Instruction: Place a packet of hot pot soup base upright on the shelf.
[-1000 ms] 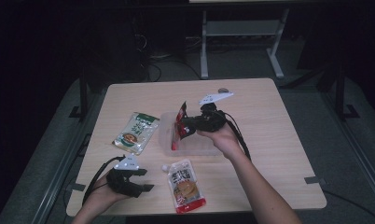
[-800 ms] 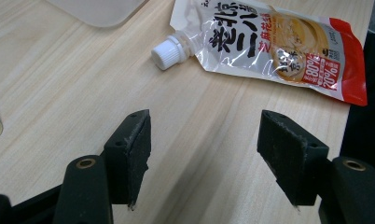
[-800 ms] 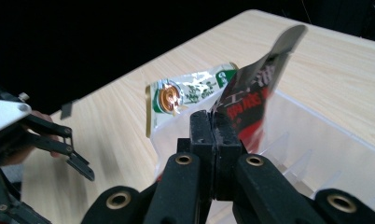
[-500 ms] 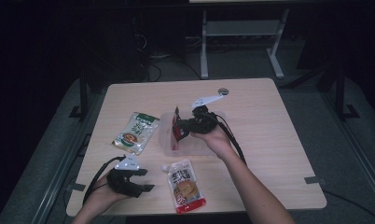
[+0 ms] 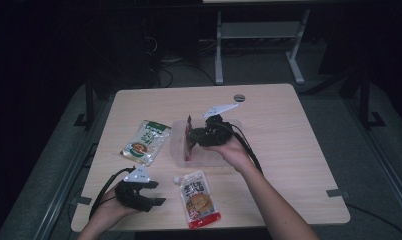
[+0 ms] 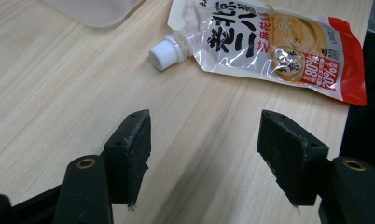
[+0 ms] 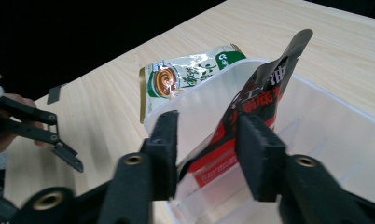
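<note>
The dark red packet point(image 7: 251, 121) stands on edge inside the clear tub point(image 7: 325, 140) at mid-table, between the right gripper point(image 7: 206, 154)'s jaws, which have just been opening, no longer pressing it. The left gripper point(image 5: 139, 195) rests at the near left, jaws wide and empty, near a red-and-white spouted pouch point(image 6: 269, 42). A green pouch point(image 5: 146, 141) lies left of the tub.

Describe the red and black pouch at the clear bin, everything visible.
The red and black pouch is a glossy flexible packet with white lettering and a dark, curled top edge. It stands nearly upright, its lower end inside the clear plastic bin, leaning at the bin's wall. The right tongs have just been opening; the pouch sits between their pads, which no longer clearly press it.
</note>
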Demonstrator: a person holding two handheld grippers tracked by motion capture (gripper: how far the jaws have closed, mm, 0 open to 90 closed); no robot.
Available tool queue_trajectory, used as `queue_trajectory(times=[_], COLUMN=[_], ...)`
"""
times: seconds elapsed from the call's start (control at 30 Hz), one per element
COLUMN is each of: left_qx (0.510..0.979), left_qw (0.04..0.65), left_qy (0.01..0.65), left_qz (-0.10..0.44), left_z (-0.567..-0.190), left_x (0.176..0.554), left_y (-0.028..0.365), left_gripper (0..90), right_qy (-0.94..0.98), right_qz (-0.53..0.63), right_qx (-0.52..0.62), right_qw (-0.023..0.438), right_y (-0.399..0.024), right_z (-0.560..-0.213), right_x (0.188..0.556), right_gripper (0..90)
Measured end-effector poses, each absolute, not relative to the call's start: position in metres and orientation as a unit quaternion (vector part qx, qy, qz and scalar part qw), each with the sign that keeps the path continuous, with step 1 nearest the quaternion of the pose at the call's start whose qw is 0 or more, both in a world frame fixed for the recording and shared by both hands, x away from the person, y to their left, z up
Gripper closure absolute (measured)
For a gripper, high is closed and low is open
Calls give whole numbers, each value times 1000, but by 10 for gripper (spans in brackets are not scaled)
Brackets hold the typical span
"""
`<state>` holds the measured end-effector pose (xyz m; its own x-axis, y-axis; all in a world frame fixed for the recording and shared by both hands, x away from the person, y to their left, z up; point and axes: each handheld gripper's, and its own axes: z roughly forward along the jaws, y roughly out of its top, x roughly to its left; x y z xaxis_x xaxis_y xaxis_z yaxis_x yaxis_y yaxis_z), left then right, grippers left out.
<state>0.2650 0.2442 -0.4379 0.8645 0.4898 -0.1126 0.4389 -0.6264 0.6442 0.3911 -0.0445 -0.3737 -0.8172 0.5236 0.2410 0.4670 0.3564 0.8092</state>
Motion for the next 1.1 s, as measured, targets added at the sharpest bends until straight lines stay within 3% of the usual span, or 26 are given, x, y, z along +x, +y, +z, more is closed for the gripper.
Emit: queue_trajectory(times=[0.2, 0.77, 0.9, 1.1], left_qx=[900, 894, 893, 889], left_qw=[349, 355, 359, 374], left_qy=[260, 270, 272, 262], left_qz=[37, 39, 29, 21], left_z=[-438, -437, -438, -435], left_x=[265, 267, 265, 264], left_y=[244, 241, 237, 232], left_gripper=[346, 359, 402, 581], right_qy=[821, 847, 853, 856], right_qz=[488, 468, 460, 451], right_qx=[293, 247, 242, 246], right_qw=[31, 54, 52, 52], right_y=[-57, -103, -114, -132], right_z=[-366, -373, -380, -391], right_x=[380, 331, 319, 303], right_gripper=[457, 392, 382, 370])
